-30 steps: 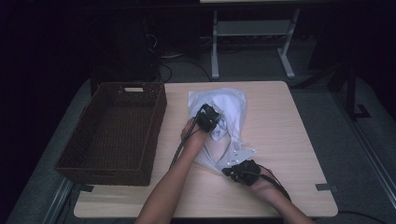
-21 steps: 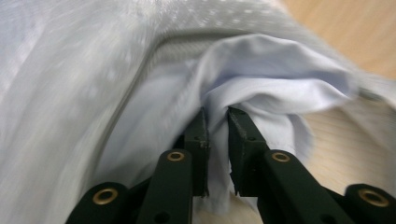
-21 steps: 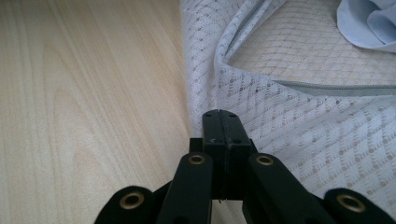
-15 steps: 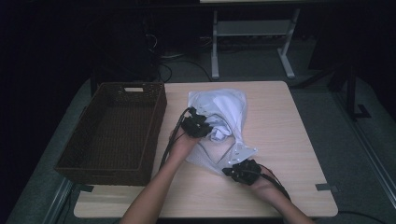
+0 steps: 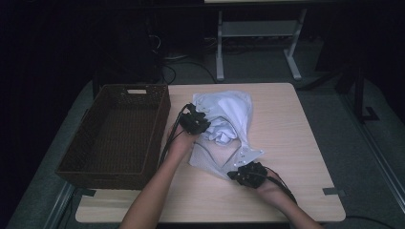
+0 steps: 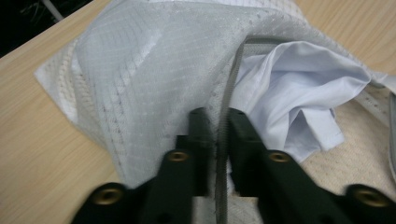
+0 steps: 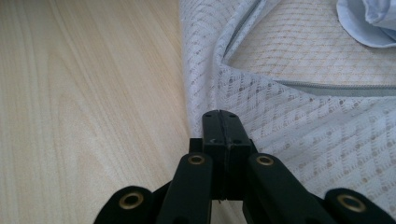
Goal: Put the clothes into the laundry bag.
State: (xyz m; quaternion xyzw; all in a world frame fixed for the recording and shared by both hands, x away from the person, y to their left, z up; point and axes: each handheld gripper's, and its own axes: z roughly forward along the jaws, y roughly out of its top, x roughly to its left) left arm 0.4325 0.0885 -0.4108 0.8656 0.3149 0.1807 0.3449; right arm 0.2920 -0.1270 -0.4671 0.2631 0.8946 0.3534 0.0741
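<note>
Mesh laundry bag (image 5: 224, 125), white and unzipped over pale blue cloth (image 6: 299, 88), is pinched by both closed claws: left claw (image 6: 215, 122), right claw (image 7: 220, 122).

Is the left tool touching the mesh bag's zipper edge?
Touching. The left gripper view shows the left tool with its jaws pinching the grey zipper edge of the mesh bag.

Both forearms enter at the bottom of the high view bare, no sleeve visible. The left gripper (image 6: 215, 123) and right gripper (image 7: 219, 122) have matte black, blocky jaws on black arms fitted with brass-coloured screw rings. Thin black cables trail from each, apparently looping over the wrists.
</note>
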